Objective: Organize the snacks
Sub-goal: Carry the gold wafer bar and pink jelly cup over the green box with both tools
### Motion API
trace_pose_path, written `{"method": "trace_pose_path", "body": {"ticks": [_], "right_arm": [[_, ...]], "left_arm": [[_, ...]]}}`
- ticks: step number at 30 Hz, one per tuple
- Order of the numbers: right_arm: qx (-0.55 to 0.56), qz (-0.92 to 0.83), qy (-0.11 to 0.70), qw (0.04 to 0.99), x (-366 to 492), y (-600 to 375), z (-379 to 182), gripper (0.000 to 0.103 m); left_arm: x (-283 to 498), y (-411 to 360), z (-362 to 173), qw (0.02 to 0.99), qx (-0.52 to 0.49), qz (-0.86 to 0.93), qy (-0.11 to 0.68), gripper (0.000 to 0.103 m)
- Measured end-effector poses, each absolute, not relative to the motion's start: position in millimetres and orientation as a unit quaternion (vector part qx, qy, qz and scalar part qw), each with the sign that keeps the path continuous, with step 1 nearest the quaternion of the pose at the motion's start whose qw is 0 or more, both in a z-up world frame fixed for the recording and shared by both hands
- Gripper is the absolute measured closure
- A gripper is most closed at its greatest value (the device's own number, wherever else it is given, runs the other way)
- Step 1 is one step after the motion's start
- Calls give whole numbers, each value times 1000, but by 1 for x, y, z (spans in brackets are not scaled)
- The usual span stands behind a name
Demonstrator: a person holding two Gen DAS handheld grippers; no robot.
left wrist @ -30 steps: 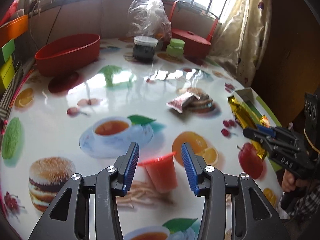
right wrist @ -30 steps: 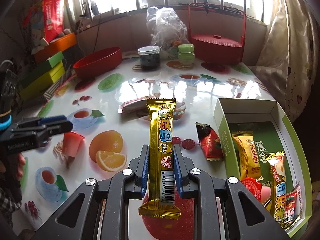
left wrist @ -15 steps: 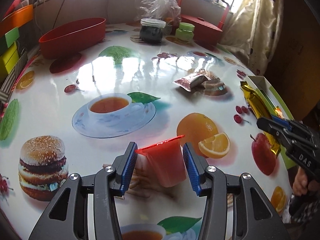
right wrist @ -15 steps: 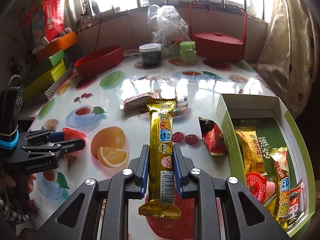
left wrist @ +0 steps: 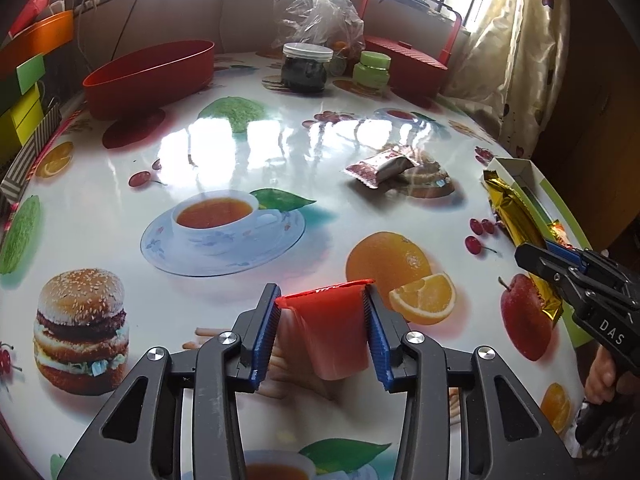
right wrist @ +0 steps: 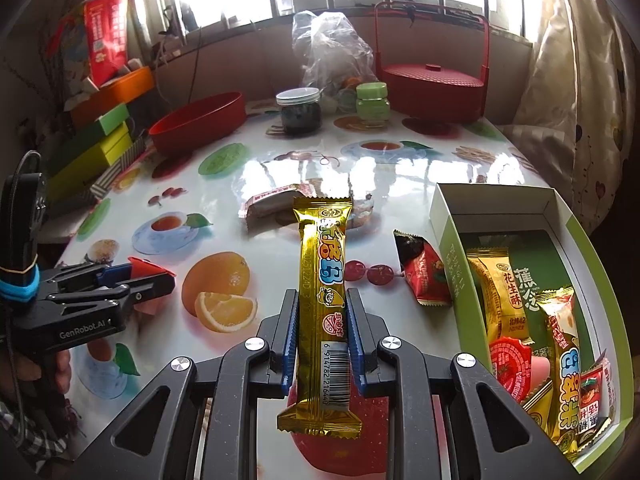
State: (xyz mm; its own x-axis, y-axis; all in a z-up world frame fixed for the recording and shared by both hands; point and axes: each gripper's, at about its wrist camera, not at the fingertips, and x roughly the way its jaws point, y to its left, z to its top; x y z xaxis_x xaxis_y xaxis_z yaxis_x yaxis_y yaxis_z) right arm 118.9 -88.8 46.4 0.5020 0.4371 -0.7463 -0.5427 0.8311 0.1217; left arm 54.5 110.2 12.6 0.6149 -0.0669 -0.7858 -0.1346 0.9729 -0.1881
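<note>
My left gripper [left wrist: 322,304] is shut on a red jelly cup [left wrist: 330,330] and holds it just above the table; it also shows in the right wrist view [right wrist: 160,276]. My right gripper [right wrist: 322,300] is shut on a gold snack bar [right wrist: 324,276], held above the table left of the green-and-white snack box [right wrist: 448,216]. The box holds several wrapped snacks. A red packet [right wrist: 422,274] lies beside the box. A red-and-silver packet [left wrist: 380,168] lies further back.
At the back stand a red oval bowl [left wrist: 150,76], a dark jar [left wrist: 306,66], a green jar [left wrist: 372,68], a clear plastic bag [left wrist: 318,12] and a red lidded basket [right wrist: 434,84]. Coloured boxes [right wrist: 104,136] are stacked at the left edge.
My left gripper moved forward around the red jelly cup, closed on it and lifted it. My right gripper kept hold of the gold bar, barely shifting.
</note>
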Motion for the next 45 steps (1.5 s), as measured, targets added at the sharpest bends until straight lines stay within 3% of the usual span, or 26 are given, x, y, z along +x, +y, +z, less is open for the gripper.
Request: {"method": "trace_pose_path", "body": {"ticks": [45], "right_arm": [[-25, 224, 377, 898, 124, -161, 80, 82]], "left_arm": [[85, 19, 90, 926, -61, -86, 363, 61]]}}
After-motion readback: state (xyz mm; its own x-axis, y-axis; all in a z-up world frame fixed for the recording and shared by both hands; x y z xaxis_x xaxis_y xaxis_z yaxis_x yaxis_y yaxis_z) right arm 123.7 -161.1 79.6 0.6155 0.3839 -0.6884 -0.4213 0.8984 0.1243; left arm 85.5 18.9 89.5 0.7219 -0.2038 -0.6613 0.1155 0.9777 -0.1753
